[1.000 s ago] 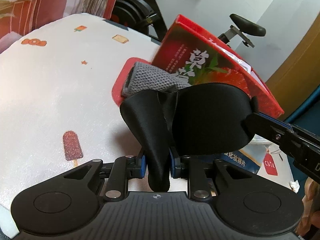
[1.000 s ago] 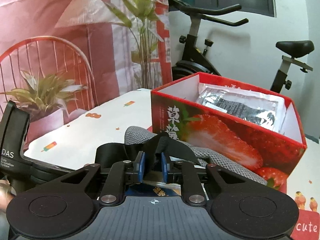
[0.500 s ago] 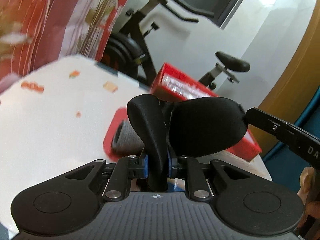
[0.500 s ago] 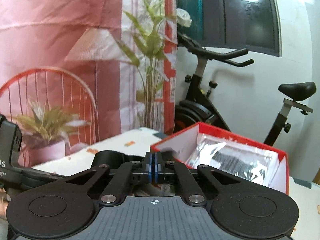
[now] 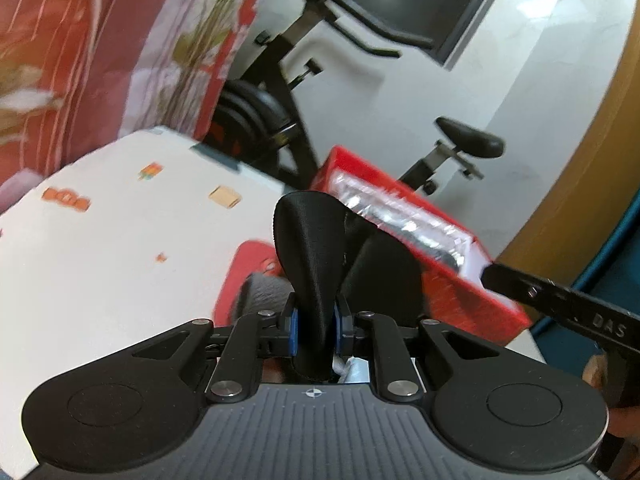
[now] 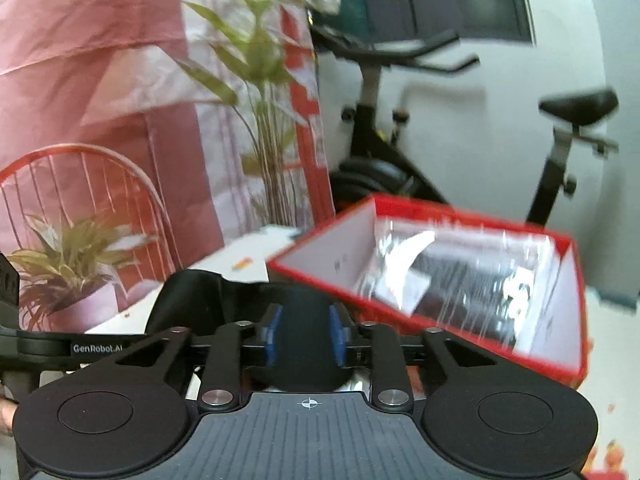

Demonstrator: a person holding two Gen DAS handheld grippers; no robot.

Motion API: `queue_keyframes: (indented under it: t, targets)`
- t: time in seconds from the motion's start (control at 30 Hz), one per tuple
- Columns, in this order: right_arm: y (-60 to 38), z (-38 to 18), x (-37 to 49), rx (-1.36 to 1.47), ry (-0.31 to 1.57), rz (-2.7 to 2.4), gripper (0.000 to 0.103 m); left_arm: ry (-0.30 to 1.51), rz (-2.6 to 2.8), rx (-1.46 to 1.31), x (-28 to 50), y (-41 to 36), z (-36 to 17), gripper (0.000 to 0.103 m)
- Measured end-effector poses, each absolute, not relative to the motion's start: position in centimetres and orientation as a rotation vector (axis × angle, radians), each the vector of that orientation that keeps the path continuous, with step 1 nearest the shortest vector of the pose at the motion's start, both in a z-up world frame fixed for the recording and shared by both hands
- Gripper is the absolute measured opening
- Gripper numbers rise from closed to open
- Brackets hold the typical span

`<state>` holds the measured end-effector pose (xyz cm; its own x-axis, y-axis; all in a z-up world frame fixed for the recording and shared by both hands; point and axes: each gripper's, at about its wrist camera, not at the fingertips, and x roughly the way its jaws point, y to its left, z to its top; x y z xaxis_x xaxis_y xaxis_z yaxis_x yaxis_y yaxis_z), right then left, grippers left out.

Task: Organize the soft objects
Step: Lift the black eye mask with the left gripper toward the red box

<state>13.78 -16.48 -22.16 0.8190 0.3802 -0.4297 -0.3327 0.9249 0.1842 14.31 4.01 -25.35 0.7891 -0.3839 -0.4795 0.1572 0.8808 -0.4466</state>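
Observation:
My left gripper (image 5: 316, 320) is shut on a black padded eye mask (image 5: 312, 240), pinching one lobe so it stands upright above the table; the other lobe (image 5: 380, 272) hangs to the right. The jaws of my right gripper (image 6: 306, 336) are opening, and a rounded black part of the mask shows in the gap between the blue pads (image 6: 274, 334) without clearly being squeezed. More of the mask (image 6: 188, 296) stretches left toward the left gripper's body. The open red strawberry box (image 6: 320, 276) sits just beyond, with a silvery packet (image 6: 460, 276) inside it.
A grey knitted cloth (image 5: 264, 292) lies on a red lid (image 5: 240, 264) beside the box (image 5: 460, 300). The white patterned table cover (image 5: 100, 260) spreads left. An exercise bike (image 6: 380, 140) and a red curtain stand behind. The right gripper's body (image 5: 560, 304) crosses the right edge.
Both grippers rose with the mask, so the box's inside now shows. The right gripper's pads, pressed together half a second ago, have parted. The left gripper kept its hold.

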Motion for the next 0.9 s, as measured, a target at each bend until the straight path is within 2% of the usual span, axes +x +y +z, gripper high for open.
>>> queue_keyframes:
  t: [0.07,0.23,0.6,0.7,0.73,0.87,0.9]
  targets:
    - [-16.8,-23.4,14.5,0.143,0.523,0.381,0.042,0.619,-0.281,-0.409,14.7,4.6,-26.1,0.017]
    - [-17.0,-26.1,16.7,0.218,0.610,0.381,0.055,0.670,-0.245,-0.428,15.7,5.4,-27.7,0.017]
    - [-15.3,-28.1,21.5,0.239,0.737,0.370,0.058,0.736,-0.250,-0.443,16.4,6.0,-29.9,0.017]
    - [-14.6,-28.0,22.2,0.227,0.748,0.384,0.042,0.752,-0.261,-0.439,16.2,5.8,-30.5,0.017]
    - [-14.2,-27.8,22.3,0.215,0.747,0.391,0.032,0.757,-0.264,-0.438,16.2,5.8,-30.6,0.017]
    - [-12.4,-26.3,21.8,0.127,0.694,0.442,0.017,0.754,-0.265,-0.444,16.5,5.6,-30.7,0.017]
    - [-12.0,-25.7,21.6,0.108,0.675,0.460,0.016,0.747,-0.264,-0.449,16.4,5.7,-30.7,0.017]
